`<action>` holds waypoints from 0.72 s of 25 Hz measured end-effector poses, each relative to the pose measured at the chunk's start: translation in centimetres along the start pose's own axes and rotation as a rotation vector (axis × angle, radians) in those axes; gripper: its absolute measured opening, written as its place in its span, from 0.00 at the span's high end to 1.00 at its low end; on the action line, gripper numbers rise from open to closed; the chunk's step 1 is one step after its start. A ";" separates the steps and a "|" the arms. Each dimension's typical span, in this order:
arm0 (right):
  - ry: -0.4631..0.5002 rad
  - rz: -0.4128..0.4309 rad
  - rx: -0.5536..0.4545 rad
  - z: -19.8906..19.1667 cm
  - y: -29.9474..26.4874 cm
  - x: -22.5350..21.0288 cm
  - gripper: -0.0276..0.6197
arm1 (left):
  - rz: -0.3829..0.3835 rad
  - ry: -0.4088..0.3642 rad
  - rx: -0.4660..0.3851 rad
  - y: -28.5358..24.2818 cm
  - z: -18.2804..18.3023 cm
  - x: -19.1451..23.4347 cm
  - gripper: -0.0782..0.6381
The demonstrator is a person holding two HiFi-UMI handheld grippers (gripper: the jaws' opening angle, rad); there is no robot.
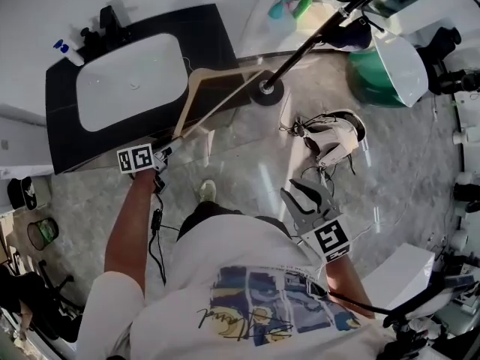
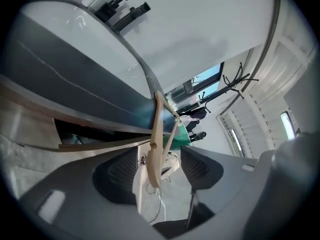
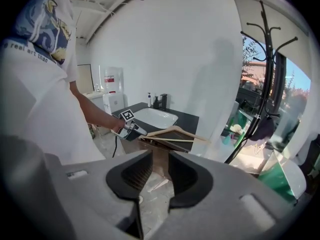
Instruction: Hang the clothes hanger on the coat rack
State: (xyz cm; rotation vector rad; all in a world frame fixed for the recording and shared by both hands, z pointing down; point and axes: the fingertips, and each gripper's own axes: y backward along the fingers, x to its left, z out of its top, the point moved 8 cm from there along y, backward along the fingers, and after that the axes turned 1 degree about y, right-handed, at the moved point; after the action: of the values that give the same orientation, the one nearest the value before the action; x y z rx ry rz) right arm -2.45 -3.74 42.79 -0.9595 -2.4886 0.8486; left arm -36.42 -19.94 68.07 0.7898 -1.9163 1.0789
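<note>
White T-shirt (image 3: 31, 91) with small print line reading roughly "real art that", ends cut off, cursive scrawl on same shirt in head view illegible, left marker cube (image 1: 135, 158) and right marker cube (image 1: 332, 240) with black-and-white square codes only, wall notice (image 3: 108, 78) too small to read

1x hanger (image 1: 223, 102), 1x coat rack (image 1: 315, 40)

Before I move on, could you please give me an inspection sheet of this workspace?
Surface: grey stone floor; black counter with white basin.
Job's things: wooden hanger over the counter's edge, not on the coat rack standing beyond.
Clutter: shoes on the floor; bottles on the counter's corner.
Grippers: left hand-held gripper open, hanger's end between its jaws; right hand-held gripper open, empty.
Cables: black cable dangling beneath the left hand-held gripper.
Surroundings: white wall; green-and-white tub.
</note>
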 end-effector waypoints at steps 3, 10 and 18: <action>-0.004 -0.013 0.031 0.3 -0.4 -0.4 0.81 | -0.053 0.075 -0.023 -1.6 0.2 0.8 0.49; -0.003 -0.012 0.091 0.1 -1.3 -0.7 0.81 | -0.283 0.293 -0.096 -4.4 0.2 1.4 0.54; 0.004 -0.020 0.114 0.0 -1.7 -0.8 0.81 | -0.495 0.396 -0.096 -5.7 0.5 -0.6 0.84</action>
State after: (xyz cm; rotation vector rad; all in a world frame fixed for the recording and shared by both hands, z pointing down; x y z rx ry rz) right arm -2.69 -5.28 43.78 -0.8956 -2.4132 0.9699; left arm -31.68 -22.87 69.63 0.8630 -1.3342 0.7603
